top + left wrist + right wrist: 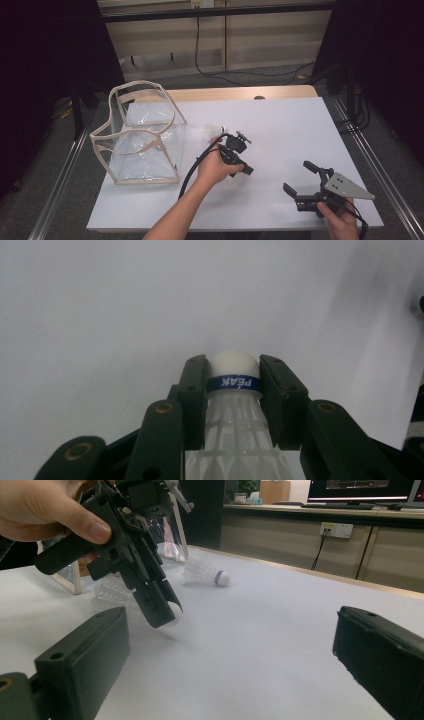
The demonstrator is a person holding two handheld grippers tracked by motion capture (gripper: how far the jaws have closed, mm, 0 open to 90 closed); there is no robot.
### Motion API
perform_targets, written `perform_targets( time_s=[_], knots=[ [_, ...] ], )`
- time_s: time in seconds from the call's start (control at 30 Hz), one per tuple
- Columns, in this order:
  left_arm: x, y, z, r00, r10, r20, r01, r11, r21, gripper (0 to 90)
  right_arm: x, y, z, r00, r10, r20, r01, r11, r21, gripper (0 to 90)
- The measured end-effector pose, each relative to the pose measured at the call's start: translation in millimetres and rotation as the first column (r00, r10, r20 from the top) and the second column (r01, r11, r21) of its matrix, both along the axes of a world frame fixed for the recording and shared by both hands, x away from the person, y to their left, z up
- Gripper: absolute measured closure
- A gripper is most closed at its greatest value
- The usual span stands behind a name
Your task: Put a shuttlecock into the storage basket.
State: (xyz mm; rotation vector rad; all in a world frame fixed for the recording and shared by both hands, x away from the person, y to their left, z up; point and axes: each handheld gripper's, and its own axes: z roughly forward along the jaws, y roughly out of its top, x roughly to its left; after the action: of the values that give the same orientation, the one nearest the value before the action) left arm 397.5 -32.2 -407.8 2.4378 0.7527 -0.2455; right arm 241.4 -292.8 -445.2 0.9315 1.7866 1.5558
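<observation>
Shuttlecock (234, 390) sat clamped at its cork end between the left tongs (234, 371), low over the white desk (280, 130). Right tongs (300, 177) stood wide apart, gripping nothing, resting near the desk's front edge. Another shuttlecock (205, 573) lay beside the clear bag (137, 132).

"peak" on shuttlecock (234, 405) blue band (234, 384)

Two hand-held grippers, both black: the left gripper (239, 162) trails a thick black cable, its jaws studded with brass-ringed screws (plain in its own view). The right gripper (300, 181) carries a grey three-cornered plate dotted with small holes. Both forearms are bare, no sleeves showing.
</observation>
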Motion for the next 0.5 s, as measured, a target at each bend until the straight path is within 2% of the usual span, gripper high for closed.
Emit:
perform_targets(
  time_s=[0.3,0.4,0.5],
  knots=[
    [3.4,10.8,8.9,0.9997,0.023,-0.007,-0.023,0.9993,-0.03,65.3,0.8,2.3,-0.2,1.0,0.009,-0.001,-0.009,1.0,-0.001,1.3],
    [4.1,14.1,11.4,0.9998,0.018,-0.004,-0.018,0.9997,-0.016,65.3,0.8,1.9,-0.3,1.0,0.01,0.001,-0.01,1.0,0.001,1.4],
    [3.9,15.9,13.1,0.9998,0.02,-0.01,-0.02,0.9996,-0.019,65.3,0.5,0.3,-0.6,1.0,0.005,-0.002,-0.005,1.0,0.0,1.4]
  ],
)
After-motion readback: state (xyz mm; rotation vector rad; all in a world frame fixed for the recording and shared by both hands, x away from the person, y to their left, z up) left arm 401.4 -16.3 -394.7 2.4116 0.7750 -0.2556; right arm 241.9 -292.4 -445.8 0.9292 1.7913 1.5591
